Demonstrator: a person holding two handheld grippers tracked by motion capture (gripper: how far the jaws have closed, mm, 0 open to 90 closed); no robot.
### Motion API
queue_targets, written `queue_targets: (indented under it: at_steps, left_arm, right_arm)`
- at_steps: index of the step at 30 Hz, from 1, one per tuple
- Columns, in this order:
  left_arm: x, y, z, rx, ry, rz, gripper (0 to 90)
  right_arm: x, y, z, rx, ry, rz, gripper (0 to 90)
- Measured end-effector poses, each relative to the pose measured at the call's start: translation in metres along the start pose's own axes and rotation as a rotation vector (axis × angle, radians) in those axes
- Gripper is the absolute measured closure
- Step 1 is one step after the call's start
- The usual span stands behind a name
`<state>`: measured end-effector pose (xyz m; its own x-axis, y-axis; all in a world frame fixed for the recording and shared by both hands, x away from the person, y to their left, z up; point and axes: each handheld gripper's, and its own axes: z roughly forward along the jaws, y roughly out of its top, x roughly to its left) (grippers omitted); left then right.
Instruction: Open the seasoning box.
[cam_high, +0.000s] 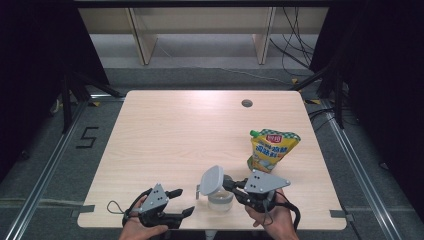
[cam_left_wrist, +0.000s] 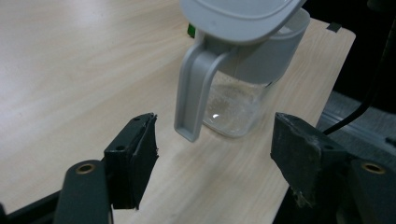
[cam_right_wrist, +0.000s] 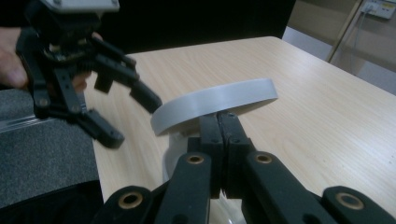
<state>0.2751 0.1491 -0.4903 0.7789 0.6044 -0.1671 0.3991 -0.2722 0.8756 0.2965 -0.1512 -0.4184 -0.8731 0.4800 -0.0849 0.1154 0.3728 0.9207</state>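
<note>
A grey lid (cam_high: 212, 179) is pinched by the closed right gripper (cam_high: 231, 183) and held tilted above a clear jug (cam_high: 220, 199), apparently just clear of its rim, near the counter (cam_high: 175, 130) front edge. The left gripper (cam_high: 183, 201) is seen wide and empty beside the jug's handle (cam_left_wrist: 194, 93).

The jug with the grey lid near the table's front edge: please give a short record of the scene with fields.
jug: clear jug with grey handle, standing near the table's front edge
lid: grey lid, tilted up
right gripper: right gripper shut on the lid's edge
left gripper: left gripper open, nothing between its jaws, apart from the jug on the handle side
other item: yellow pouch with green cap, behind the jug to the right
</note>
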Motion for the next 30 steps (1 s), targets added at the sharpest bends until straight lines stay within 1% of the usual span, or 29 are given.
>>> queue_targets:
  at_steps: [1, 2, 3, 4, 5, 6, 7, 10, 11, 12, 13, 14, 15, 16, 17, 18, 20, 21, 22, 23, 24, 25, 26, 27, 28, 29, 30]
  left_arm:
    - [0.001, -0.001, 0.001, 0.009, 0.007, 0.001, 29.2]
    - [0.001, -0.002, 0.002, 0.011, 0.008, -0.001, 28.4]
    - [0.001, -0.002, 0.002, 0.017, 0.017, 0.000, 28.3]
    - [0.001, -0.002, 0.002, 0.013, 0.024, -0.004, 28.2]
    - [0.001, -0.002, 0.002, 0.013, 0.029, -0.004, 28.0]
    - [0.000, -0.003, 0.002, -0.004, 0.028, -0.024, 27.9]
    - [0.001, -0.002, 0.001, 0.008, 0.028, -0.003, 27.9]
    - [0.001, -0.002, -0.001, 0.006, 0.050, -0.012, 27.9]
    - [0.001, -0.003, 0.000, 0.007, 0.051, -0.018, 27.9]
    - [0.001, -0.004, 0.000, 0.008, 0.046, -0.018, 28.0]
    - [0.001, -0.004, 0.002, 0.012, 0.050, -0.021, 28.0]
    - [0.001, -0.004, 0.002, 0.008, 0.047, -0.024, 28.0]
    - [0.001, -0.004, 0.002, 0.008, 0.047, -0.024, 28.0]
    - [0.001, -0.004, 0.001, 0.017, 0.054, -0.012, 28.0]
    - [0.000, -0.004, 0.001, 0.015, 0.054, -0.013, 28.0]
    - [0.001, -0.004, 0.001, 0.010, 0.051, -0.015, 28.0]
    - [0.001, -0.004, 0.000, 0.002, 0.056, -0.017, 27.9]
    - [0.001, -0.004, 0.001, -0.008, 0.054, -0.027, 27.9]
    - [0.001, -0.004, -0.002, 0.011, 0.068, -0.013, 27.9]
    - [0.001, -0.004, -0.001, 0.005, 0.073, -0.020, 27.9]
    - [0.002, -0.004, -0.001, 0.002, 0.068, -0.024, 27.8]
    - [0.002, -0.004, -0.001, -0.004, 0.067, -0.035, 27.7]
    - [0.003, -0.004, -0.002, 0.012, 0.082, -0.027, 27.7]
    - [0.004, -0.005, -0.001, 0.006, 0.074, -0.030, 27.7]
    - [0.004, -0.005, -0.001, 0.004, 0.075, -0.033, 27.6]
    - [0.004, -0.005, -0.001, 0.006, 0.076, -0.033, 27.6]
    - [0.004, -0.005, -0.001, 0.011, 0.075, -0.031, 27.4]
  right_arm:
    - [0.002, 0.002, 0.002, 0.008, 0.004, 0.000, 90.0]
    - [0.002, 0.004, 0.004, 0.006, 0.012, -0.013, 90.0]
    - [0.003, 0.006, 0.007, 0.006, 0.006, -0.021, 90.0]
    - [0.005, 0.007, 0.010, 0.005, 0.015, -0.025, 90.0]
    - [0.006, 0.009, 0.012, 0.015, 0.025, -0.030, 90.0]
    - [0.008, 0.010, 0.014, 0.007, 0.013, -0.033, 90.0]
    - [0.009, 0.012, 0.015, 0.019, 0.022, -0.038, 90.0]
    - [0.010, 0.013, 0.021, 0.007, 0.023, -0.037, 90.0]
    - [0.010, 0.014, 0.022, 0.015, 0.031, -0.042, 90.0]
    - [0.011, 0.014, 0.024, 0.011, 0.035, -0.045, 90.0]
    - [0.014, 0.015, 0.026, 0.012, 0.039, -0.031, 90.0]
    - [0.013, 0.016, 0.027, 0.012, 0.045, -0.043, 90.0]
    - [0.013, 0.016, 0.027, 0.012, 0.045, -0.043, 90.0]
    - [0.014, 0.017, 0.026, 0.015, 0.051, -0.036, 89.8]
    - [0.014, 0.018, 0.025, 0.005, 0.040, -0.048, 89.6]
    - [0.013, 0.018, 0.023, 0.011, 0.045, -0.047, 89.4]
    - [0.008, 0.016, 0.015, -0.005, 0.021, -0.049, 88.2]
    - [0.006, 0.015, 0.010, 0.001, 0.011, -0.035, 87.5]
    - [0.001, 0.012, 0.005, -0.012, -0.006, -0.037, 86.5]
    - [-0.004, 0.007, -0.002, -0.008, -0.013, -0.028, 85.3]
    - [-0.009, 0.002, -0.008, -0.018, -0.030, -0.006, 84.3]
    - [-0.014, -0.005, -0.015, -0.018, -0.035, 0.007, 83.8]
    - [-0.019, -0.011, -0.022, -0.015, -0.054, 0.018, 82.8]
    - [-0.024, -0.018, -0.029, -0.014, -0.074, 0.024, 81.4]
    - [-0.030, -0.026, -0.037, -0.021, -0.108, 0.050, 79.8]
    - [-0.033, -0.031, -0.041, -0.019, -0.117, 0.058, 78.6]
    - [-0.037, -0.037, -0.048, -0.014, -0.129, 0.086, 76.2]
